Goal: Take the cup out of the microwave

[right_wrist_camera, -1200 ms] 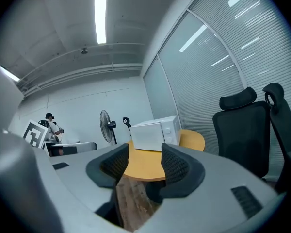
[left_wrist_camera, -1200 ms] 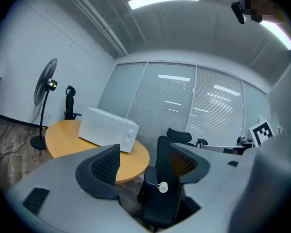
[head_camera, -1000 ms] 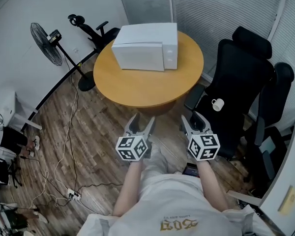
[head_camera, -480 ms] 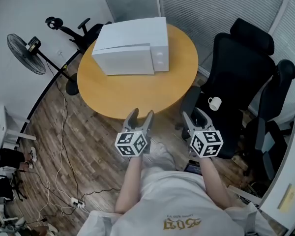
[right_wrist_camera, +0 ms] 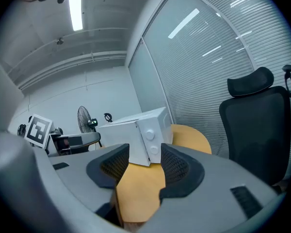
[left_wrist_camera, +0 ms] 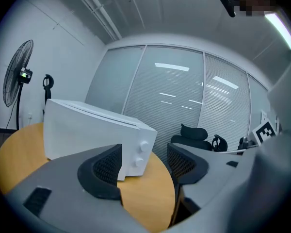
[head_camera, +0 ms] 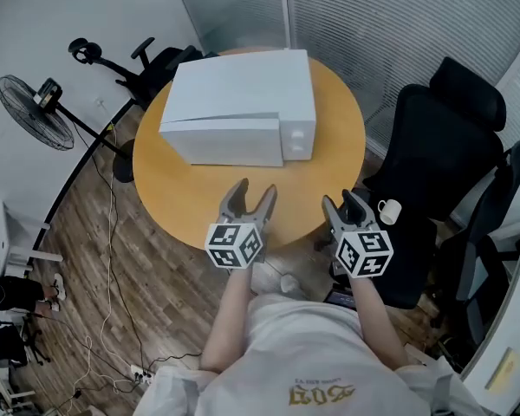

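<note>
Ok, head view: white microwave (head_camera: 243, 102) sits on the round wooden table (head_camera: 199, 198), door side toward the person. Door looks shut, so no seeing inside & can't tell if a cup's in there. Two knobs on its right-hand panel.

Left gripper (head_camera: 252, 192) is out in front, tips showing against the tabletop, short of the microwave, not touching it. In its own view the jaws are wide apart w/ nothing btwn the pads, just microwave & table in the bg.

Right gripper (head_camera: 341, 203) is alongside, tips at the table's right edge. Jaws also spread & empty, w/ the microwave's knob panel framed in the gap but well beyond. Both grippers point roughly level, a bit down.

There IS a white cup (head_camera: 387, 211) in shot: upright on the seat of the black office chair (head_camera: 438, 137), just right of the right gripper, well apart from the microwave. Neither gripper touches it.

Elsewhere: standing fan (head_camera: 33, 111) off left by the wall, another black chair (head_camera: 160, 63) behind the table, cables (head_camera: 113, 258) across the wood floor (head_camera: 78, 232).
</note>
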